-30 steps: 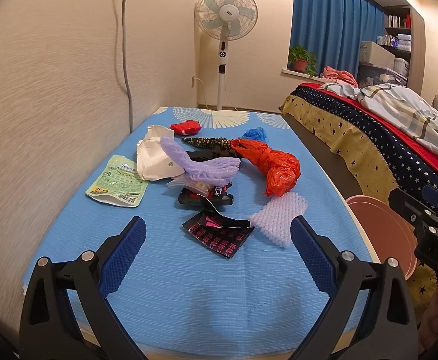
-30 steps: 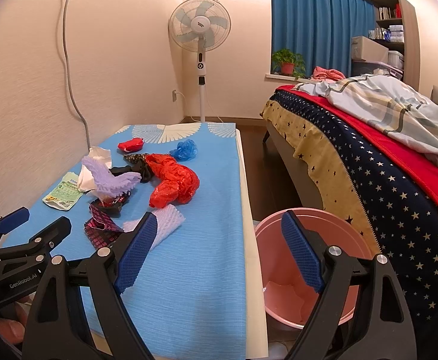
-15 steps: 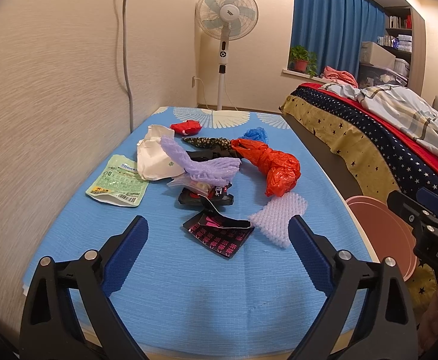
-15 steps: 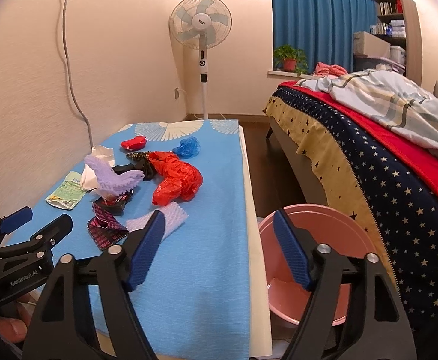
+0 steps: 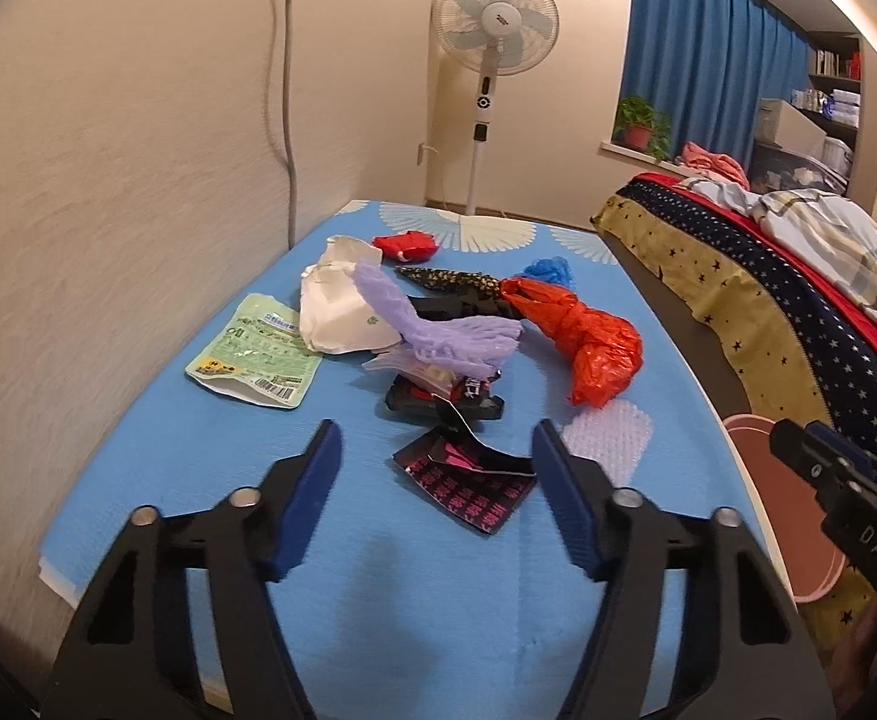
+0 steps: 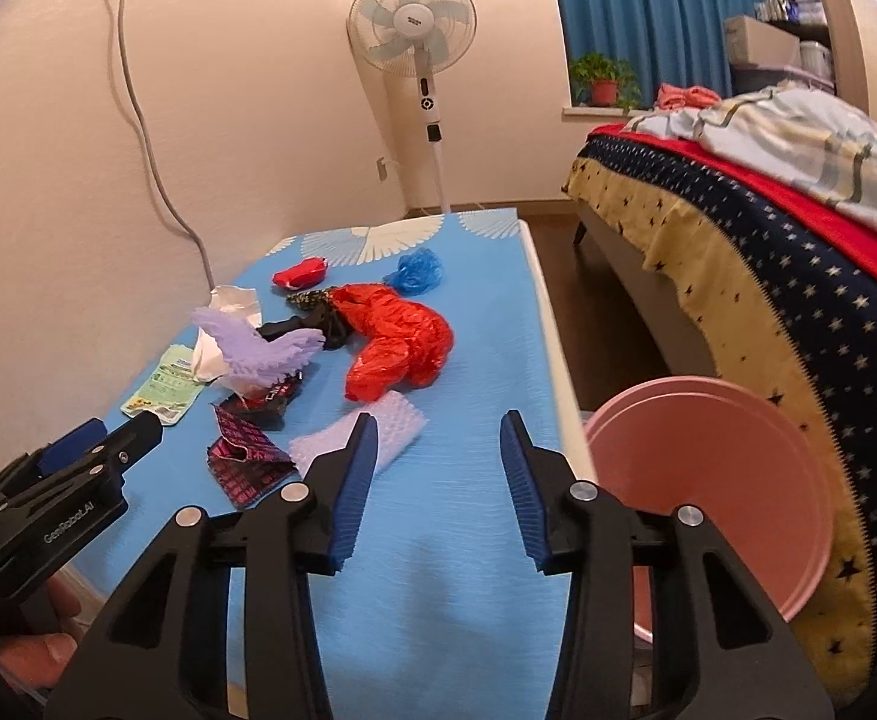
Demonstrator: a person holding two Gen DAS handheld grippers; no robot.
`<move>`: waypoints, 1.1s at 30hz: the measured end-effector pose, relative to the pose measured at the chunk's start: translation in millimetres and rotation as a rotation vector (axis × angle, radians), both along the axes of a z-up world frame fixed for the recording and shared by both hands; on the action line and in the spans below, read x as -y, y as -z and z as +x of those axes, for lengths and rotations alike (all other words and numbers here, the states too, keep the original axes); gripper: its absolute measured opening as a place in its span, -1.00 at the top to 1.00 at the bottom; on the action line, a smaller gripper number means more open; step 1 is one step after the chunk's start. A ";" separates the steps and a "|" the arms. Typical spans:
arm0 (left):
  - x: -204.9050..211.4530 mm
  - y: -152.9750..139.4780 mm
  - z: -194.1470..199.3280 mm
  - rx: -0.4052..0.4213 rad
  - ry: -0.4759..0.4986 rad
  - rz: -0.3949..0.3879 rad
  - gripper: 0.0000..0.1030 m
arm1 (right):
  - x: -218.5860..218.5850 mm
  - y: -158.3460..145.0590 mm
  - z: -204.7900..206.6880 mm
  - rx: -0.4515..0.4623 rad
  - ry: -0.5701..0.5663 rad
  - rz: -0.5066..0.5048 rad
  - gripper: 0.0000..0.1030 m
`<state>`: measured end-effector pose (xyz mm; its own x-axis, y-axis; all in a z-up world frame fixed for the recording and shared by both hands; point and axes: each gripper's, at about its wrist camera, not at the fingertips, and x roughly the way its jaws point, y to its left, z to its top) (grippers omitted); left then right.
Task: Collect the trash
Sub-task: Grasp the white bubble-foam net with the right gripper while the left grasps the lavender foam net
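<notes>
Trash lies on the blue table: a black-and-pink wrapper, a bubble-wrap piece, a red plastic bag, a purple foam net, white paper, a green packet, a small red wrapper and a blue bag. My left gripper is open and empty, just short of the black-and-pink wrapper. My right gripper is open and empty over the table's right part, beside the bubble wrap. A pink bin stands right of the table.
A wall runs along the table's left side. A bed with star-patterned cover stands to the right, with a floor gap between. A standing fan is beyond the table's far end.
Both grippers have moved forward over the table toward the trash, and both sets of jaws have narrowed. The right gripper shifted left, away from the pink bin.
</notes>
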<state>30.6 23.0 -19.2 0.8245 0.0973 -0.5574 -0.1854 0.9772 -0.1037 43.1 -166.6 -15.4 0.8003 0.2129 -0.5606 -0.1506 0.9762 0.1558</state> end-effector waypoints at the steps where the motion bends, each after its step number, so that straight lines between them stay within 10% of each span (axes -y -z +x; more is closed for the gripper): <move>1: -2.0 0.5 1.3 0.000 -0.004 -0.002 -0.04 | -1.6 2.2 3.4 -0.005 -0.001 0.012 0.16; 13: -22.3 -1.7 36.7 -0.003 -0.020 -0.017 0.45 | -17.7 27.0 39.6 -0.074 -0.021 0.091 0.16; 33: -46.3 21.8 114.0 -0.043 -0.019 -0.067 0.55 | -38.7 66.4 75.3 -0.233 -0.059 0.129 0.43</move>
